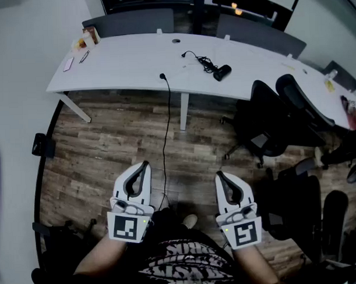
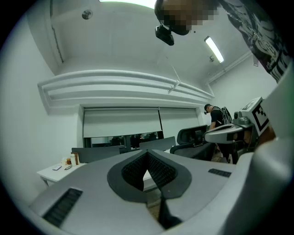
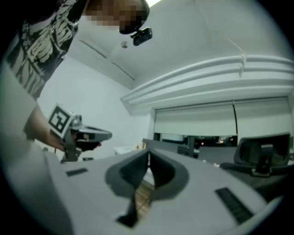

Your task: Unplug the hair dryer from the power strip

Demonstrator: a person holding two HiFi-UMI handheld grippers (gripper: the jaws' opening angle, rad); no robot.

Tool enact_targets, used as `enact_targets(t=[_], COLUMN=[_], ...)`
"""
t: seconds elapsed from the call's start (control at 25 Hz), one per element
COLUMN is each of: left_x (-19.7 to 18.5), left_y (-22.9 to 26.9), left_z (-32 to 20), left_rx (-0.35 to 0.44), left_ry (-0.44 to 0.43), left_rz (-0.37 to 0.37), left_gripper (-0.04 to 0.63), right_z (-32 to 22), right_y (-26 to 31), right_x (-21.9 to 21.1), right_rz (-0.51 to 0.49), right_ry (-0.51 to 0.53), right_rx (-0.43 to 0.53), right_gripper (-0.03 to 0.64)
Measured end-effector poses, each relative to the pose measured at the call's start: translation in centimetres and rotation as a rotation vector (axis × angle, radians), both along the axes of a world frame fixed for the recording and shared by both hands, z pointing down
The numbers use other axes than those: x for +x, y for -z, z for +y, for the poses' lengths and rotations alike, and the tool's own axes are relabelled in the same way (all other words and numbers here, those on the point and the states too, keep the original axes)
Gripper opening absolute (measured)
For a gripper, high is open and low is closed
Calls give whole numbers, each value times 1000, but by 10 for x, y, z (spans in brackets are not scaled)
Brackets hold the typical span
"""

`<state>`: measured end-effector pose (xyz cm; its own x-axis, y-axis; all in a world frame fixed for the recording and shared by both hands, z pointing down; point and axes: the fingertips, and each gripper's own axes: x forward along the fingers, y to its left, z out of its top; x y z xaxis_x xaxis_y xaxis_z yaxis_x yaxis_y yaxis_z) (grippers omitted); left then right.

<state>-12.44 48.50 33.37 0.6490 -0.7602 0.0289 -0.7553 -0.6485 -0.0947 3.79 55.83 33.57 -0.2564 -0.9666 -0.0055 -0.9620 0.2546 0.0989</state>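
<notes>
Well, I held the left claw (image 1: 145, 164) and right claw (image 1: 219, 175) fully closed and empty over the wood floor (image 1: 102, 150), while the hair dryer (image 1: 222, 72) lay well ahead on the white counter (image 1: 128, 64).

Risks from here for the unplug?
1. The thin black cable hangs off the white desk down to the wooden floor ahead: a likely trip or snag.
2. No power strip shows, so the wrong lead may get pulled.
3. The left gripper and right gripper have shut jaws, far from the black hair dryer.
</notes>
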Motion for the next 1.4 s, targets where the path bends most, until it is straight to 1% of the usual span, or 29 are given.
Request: enact_targets(t=[0.12, 0.24, 0.6, 0.8, 0.96, 1.12, 1.4], left_x=[0, -1, -12, -23, -23, -25, -34], left_y=[-1, 0, 11, 4, 2, 1, -10], left_z=[-13, -27, -64, -87, -107, -127, -151], left_rx=[10, 10, 28, 10, 11, 1, -44], left_ry=[-4, -2, -24, -20, -36, -51, -82], left_rz=[-5, 5, 15, 15, 25, 47, 88], left_gripper=[28, 28, 28, 28, 28, 28, 28], right_z=[-12, -25, -63, -82, -97, -111, -129], right_y=[0, 0, 5, 1, -3, -5, 0], right_x=[-2, -5, -24, -34, -38, -41, -50], right_rz=[-5, -27, -14, -13, -10, -5, 25], right_ry=[0, 5, -4, -2, -11, -30, -70], right_rx=[2, -1, 4, -1, -11, -30, -47], right_gripper=[34, 35, 35, 35, 35, 35, 35])
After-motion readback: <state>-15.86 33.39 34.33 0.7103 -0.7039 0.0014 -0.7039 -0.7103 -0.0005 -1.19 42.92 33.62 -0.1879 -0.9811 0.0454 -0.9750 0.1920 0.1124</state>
